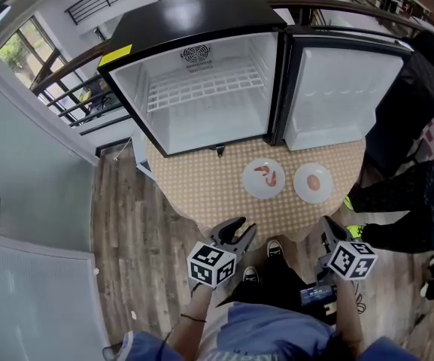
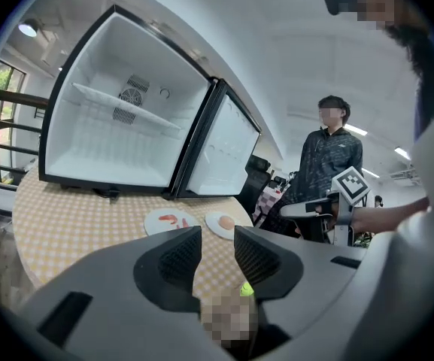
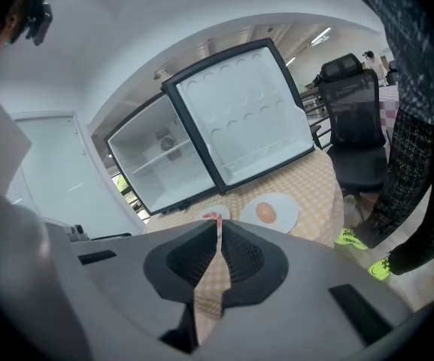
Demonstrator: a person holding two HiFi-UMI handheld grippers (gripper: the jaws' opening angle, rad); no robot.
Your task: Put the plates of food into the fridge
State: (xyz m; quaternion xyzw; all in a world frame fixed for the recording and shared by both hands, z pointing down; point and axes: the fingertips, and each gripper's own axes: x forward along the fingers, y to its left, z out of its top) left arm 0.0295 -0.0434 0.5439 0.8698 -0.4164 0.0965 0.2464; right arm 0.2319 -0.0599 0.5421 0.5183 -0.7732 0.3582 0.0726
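Note:
Two white plates sit on the checked round table [image 1: 201, 194] in front of the open black mini fridge [image 1: 201, 89]. One plate holds red pieces of food [image 1: 263, 178], the other a round orange-brown item [image 1: 313, 183]. My left gripper [image 1: 241, 228] hovers off the table's near edge, its jaws a little apart with nothing between them; in the left gripper view [image 2: 217, 237] both plates [image 2: 170, 220] [image 2: 222, 222] lie ahead. My right gripper [image 1: 326, 224] is shut and empty [image 3: 218, 228], pointing at the plate with the round item [image 3: 269, 213].
The fridge door [image 1: 344, 96] stands swung open to the right. Inside is a white wire shelf [image 1: 201, 85]. A person in dark clothes [image 1: 420, 156] stands at the table's right side, and a black chair [image 3: 352, 119] is behind. Wooden floor [image 1: 126, 232] lies to the left.

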